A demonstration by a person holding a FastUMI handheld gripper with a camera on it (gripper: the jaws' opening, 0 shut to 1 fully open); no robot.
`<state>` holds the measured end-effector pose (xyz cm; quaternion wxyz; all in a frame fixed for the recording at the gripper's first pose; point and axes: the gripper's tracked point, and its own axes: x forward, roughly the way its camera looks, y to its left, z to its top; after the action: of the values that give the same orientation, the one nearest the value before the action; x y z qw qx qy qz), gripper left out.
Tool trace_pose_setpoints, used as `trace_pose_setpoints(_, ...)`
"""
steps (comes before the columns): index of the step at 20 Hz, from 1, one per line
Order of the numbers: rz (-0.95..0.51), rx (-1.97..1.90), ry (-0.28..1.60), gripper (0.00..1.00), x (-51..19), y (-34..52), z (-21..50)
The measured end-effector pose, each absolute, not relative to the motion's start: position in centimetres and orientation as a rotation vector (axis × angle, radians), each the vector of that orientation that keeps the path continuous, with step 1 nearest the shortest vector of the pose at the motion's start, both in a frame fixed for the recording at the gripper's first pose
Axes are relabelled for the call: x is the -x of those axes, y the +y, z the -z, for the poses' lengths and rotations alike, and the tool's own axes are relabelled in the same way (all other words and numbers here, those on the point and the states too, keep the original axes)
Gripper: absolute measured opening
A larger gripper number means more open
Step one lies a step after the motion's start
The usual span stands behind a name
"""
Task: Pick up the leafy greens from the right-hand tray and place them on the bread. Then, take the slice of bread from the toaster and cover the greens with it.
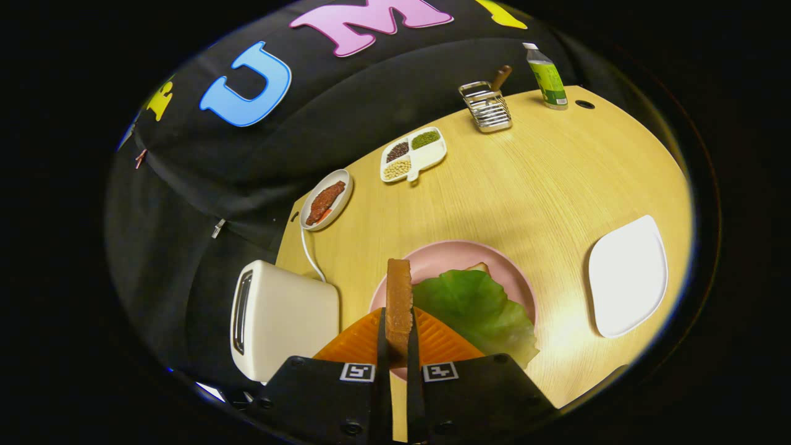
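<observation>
The white toaster [281, 318] stands at the counter's [556, 179] near left corner, its slot empty. Just right of it, the claw [398, 337] is clenched on the bread slice [398, 296], held edge-up above the pink plate [442, 256], likely for laying flat. The lettuce leaf [476, 309] already covers the lower bread [479, 267]. Farther right, the white tray [627, 275] lies bare.

Bright overhead light falls evenly on the counter [531, 185], leaving a soft glare patch beside the pink plate [460, 253]. Shadows are short and faint. The fisheye lens bends the counter's edges strongly, and the picture darkens and softens toward its rim, with blue fringing there. The centre stays sharp.
</observation>
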<state>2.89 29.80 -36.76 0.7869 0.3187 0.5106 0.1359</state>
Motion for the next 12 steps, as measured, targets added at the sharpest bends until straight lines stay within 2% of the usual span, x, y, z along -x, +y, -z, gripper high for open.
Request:
trace_pose_setpoints(4,-0.26,-0.607,1.122,0.15,-2.9,27.8,39.7)
trace_pose_setpoints(6,-0.245,-0.545,1.134,0.23,-2.9,26.9,41.6)
trace_pose_setpoints(7,-0.24,-0.515,1.133,0.31,-2.9,26.6,42.1)
trace_pose_setpoints(10,-0.238,-0.41,1.122,0.46,-2.9,26.0,43.1)
trace_pose_setpoints(11,-0.244,-0.369,1.114,0.54,-3.0,25.8,43.1)
trace_pose_setpoints(12,-0.245,-0.328,1.106,0.56,-2.7,25.6,42.6)
